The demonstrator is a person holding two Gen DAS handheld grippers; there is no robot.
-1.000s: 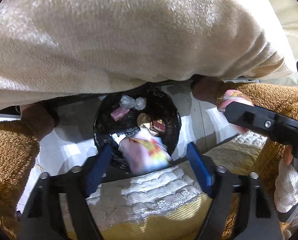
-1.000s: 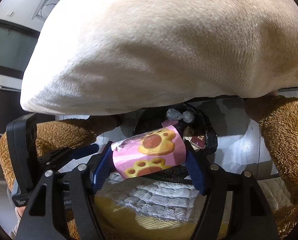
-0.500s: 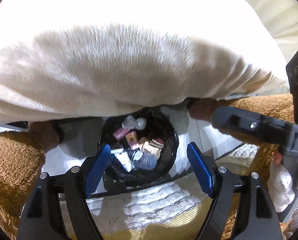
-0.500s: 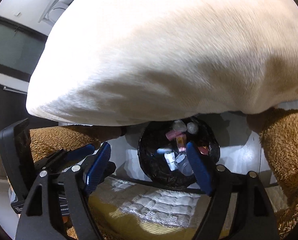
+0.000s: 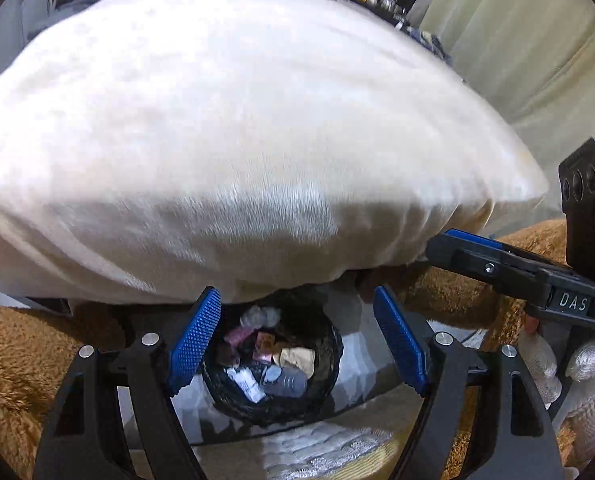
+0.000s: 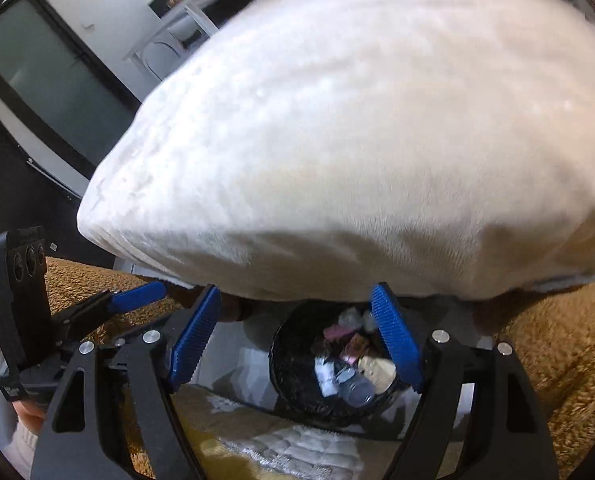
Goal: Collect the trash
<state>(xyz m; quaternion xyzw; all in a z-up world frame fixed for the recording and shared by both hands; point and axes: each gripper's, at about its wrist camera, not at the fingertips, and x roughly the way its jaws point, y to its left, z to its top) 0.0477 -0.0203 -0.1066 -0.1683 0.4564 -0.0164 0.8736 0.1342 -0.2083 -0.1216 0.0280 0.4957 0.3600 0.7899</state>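
A black-lined trash bin [image 5: 329, 360] stands on the floor below, holding several wrappers, tissues and a crushed bottle [image 5: 285, 380]. It also shows in the right wrist view [image 6: 293, 384]. My left gripper [image 5: 297, 344] is open and empty, high above the bin. My right gripper [image 6: 297, 344] is also open and empty above it. The right gripper shows at the right of the left wrist view [image 5: 497, 260]. The left gripper shows at the left of the right wrist view [image 6: 109, 312].
A large cream pillow [image 5: 237, 140] fills the upper part of both views [image 6: 357, 140], just above the fingers. Brown plush fabric [image 5: 17, 360] lies on both sides. A quilted bed edge [image 5: 317, 452] is below, with white floor around the bin.
The right gripper opened and dropped the pink paw-print wrapper; a wrapper also fell from the left gripper into the bin. Both grippers rose, so the bin looks smaller.
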